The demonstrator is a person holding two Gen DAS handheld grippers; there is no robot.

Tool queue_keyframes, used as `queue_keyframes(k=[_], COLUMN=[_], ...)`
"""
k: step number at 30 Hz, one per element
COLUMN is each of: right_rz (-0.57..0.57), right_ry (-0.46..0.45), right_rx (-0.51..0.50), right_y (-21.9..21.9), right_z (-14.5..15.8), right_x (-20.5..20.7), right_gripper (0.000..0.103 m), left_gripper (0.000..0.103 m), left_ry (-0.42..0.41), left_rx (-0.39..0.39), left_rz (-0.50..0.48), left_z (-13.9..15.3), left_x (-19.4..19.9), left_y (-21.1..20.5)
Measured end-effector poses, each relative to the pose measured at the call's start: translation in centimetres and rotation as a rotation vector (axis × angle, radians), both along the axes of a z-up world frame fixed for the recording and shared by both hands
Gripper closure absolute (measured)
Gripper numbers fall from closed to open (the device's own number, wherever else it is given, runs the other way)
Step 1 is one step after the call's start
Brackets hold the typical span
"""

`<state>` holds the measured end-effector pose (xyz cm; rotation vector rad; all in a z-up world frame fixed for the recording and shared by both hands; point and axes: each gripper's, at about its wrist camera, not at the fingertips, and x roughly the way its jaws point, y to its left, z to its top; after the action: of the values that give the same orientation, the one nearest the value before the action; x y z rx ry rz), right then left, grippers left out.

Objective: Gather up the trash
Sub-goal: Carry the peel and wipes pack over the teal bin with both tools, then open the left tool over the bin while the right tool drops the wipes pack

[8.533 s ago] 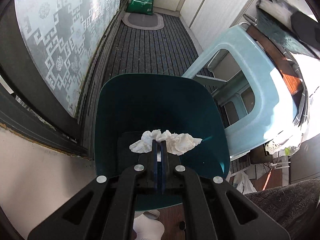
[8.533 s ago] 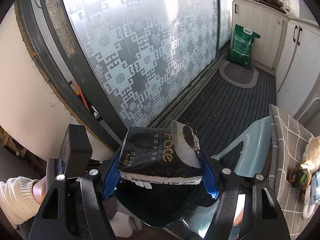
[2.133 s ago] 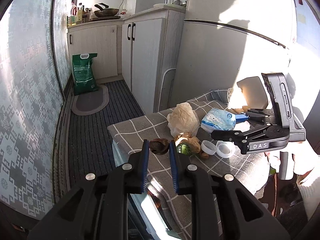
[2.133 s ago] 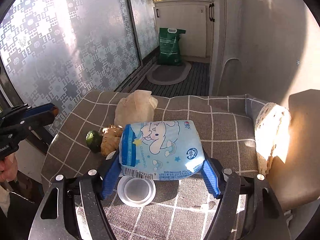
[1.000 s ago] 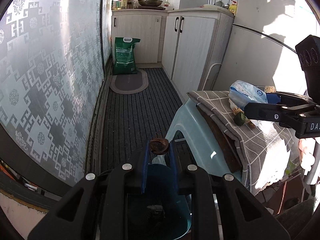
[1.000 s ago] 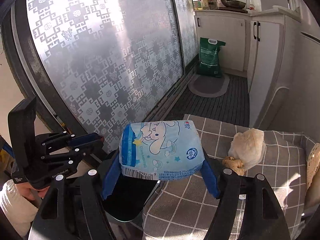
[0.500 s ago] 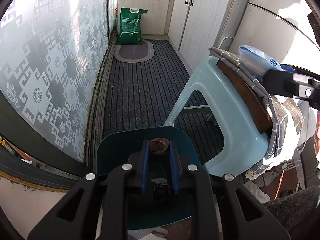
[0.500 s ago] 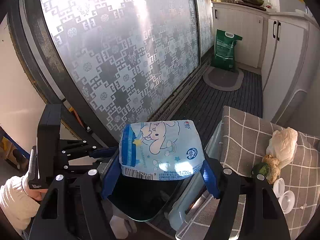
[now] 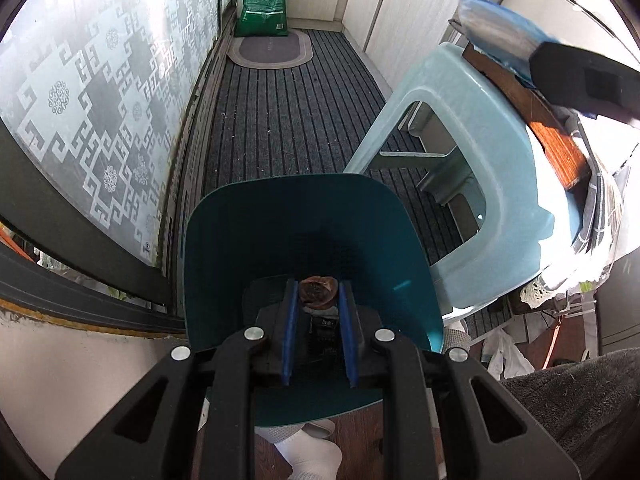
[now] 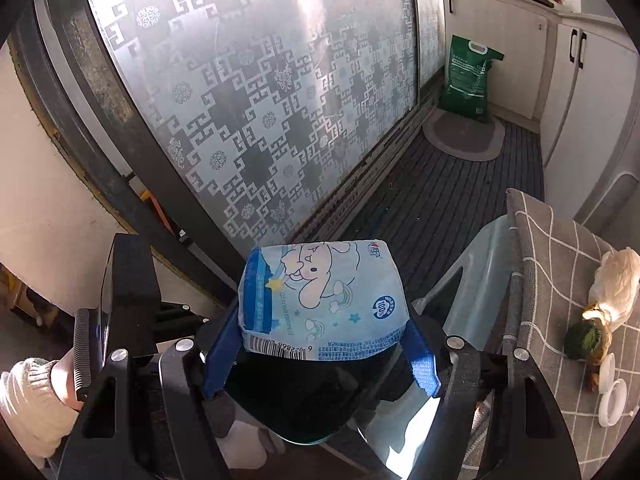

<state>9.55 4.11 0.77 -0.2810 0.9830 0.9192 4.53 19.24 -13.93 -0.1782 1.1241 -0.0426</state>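
Observation:
My left gripper (image 9: pixel 318 294) is shut on a small brown scrap (image 9: pixel 319 289) and holds it over the open teal trash bin (image 9: pixel 240 240) on the floor. A dark package lies at the bin's bottom. My right gripper (image 10: pixel 320 344) is shut on a light blue tissue pack (image 10: pixel 320 300) with a cartoon dog and holds it above the same bin (image 10: pixel 304 400). The pack also shows in the left wrist view (image 9: pixel 496 36). On the checked cloth (image 10: pixel 560 248) lie a crumpled pale bag (image 10: pixel 614 282), a green and brown scrap (image 10: pixel 586 338) and white lids (image 10: pixel 612 396).
A pale blue plastic stool (image 9: pixel 492 152) stands right of the bin under the cloth. A patterned glass door (image 10: pixel 260 100) runs along the left. A green sack (image 9: pixel 262 2) and an oval mat (image 9: pixel 268 46) lie at the far end by white cabinets (image 10: pixel 584 80).
Both grippers have swung from the stool's top to above the bin, each still holding its item. In the last half second the left gripper has dropped lower into the bin's mouth.

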Motion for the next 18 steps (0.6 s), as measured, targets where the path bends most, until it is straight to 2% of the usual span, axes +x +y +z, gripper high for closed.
queue_keyframes(k=[5, 7, 9, 13, 18], right_rz=[0.008, 0.009, 0.009, 0.01, 0.009], right_ry=[0.024, 0.034, 0.041, 0.045, 0.053], right_rx=[-0.012, -0.018, -0.03, -0.053, -0.076], right_y=[1.3, 1.8, 2.2, 3.1, 3.6], right_z=[-0.9, -1.4, -2.0, -3.0, -4.3], right_x=[-0.2, -0.3, -0.3, -0.3, -0.1], right_gripper=[0.03, 0.03, 0.03, 0.03, 0.03], left_gripper=[0.081, 0.075, 0.075, 0.075, 0.076], left_ry=[0.045, 0.052, 0.053, 0.038, -0.019], left_rx=[0.021, 0.016, 0.03, 0.024, 0.02], left_rz=[-0.013, -0.015, -0.021, -0.011, 0.017], left_z=[-1.9, -2.4, -2.6, -2.4, -0.7], left_x=[-0.2, -0.3, -0.5, -0.6, -1.1], left_y=[0.2, 0.3, 0.2, 0.8, 1.8])
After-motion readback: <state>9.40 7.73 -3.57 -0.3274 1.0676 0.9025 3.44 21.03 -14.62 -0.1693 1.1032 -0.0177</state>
